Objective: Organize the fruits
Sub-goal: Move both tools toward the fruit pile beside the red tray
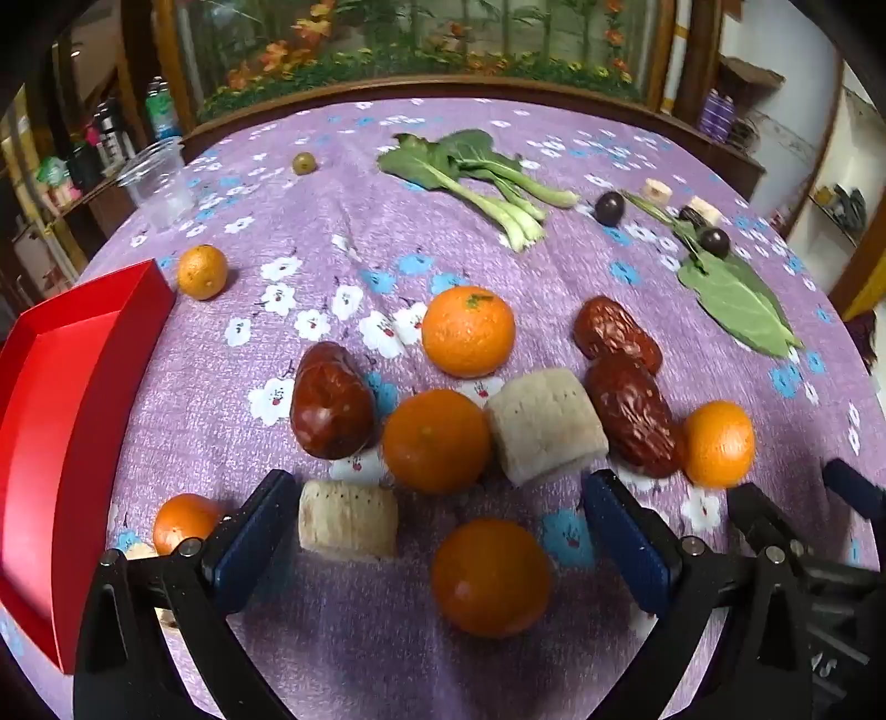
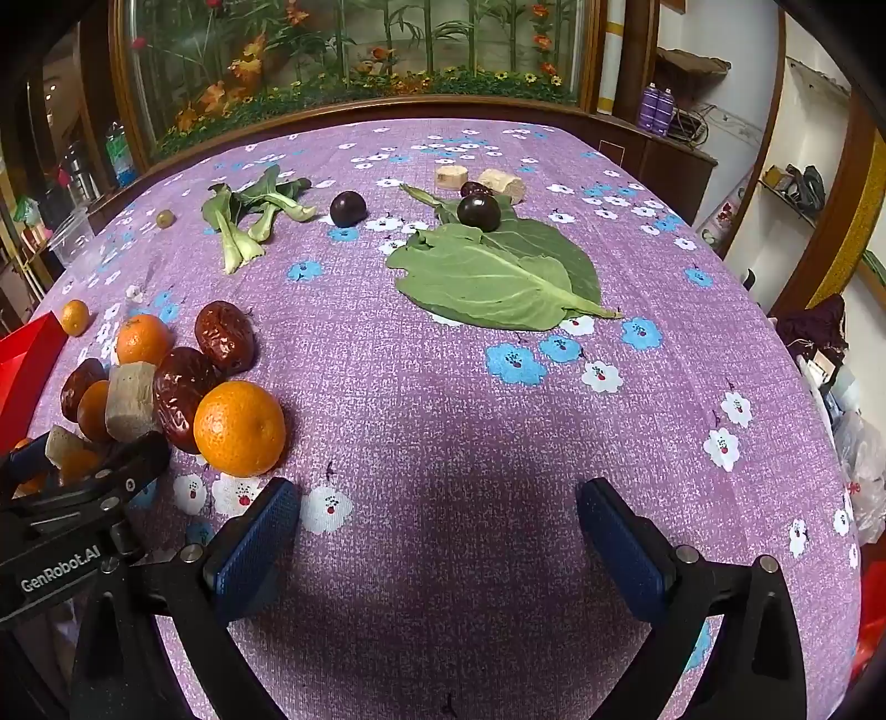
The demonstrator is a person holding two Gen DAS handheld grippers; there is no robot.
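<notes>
- Left wrist view: the left gripper [image 1: 437, 531] is hovering spread wide, empty, framing the nearest round orange tangerine [image 1: 490, 577], seemingly lining up for the shiny red tray [image 1: 66, 399] at left.
- The right gripper [image 2: 437, 531] is waiting released above bare purple floral tablecloth [image 2: 470, 432].

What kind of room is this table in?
Probably a lived-in home: a floral purple tablecloth, a big glass planted display case behind it, and cluttered shelves along the wall.

Beyond my purple flowered tablecloth [image 2: 443, 421] stands a wood-framed glass case of artificial plants [image 2: 354, 50] — white walls and shelves [image 2: 792, 188] right of it.
</notes>
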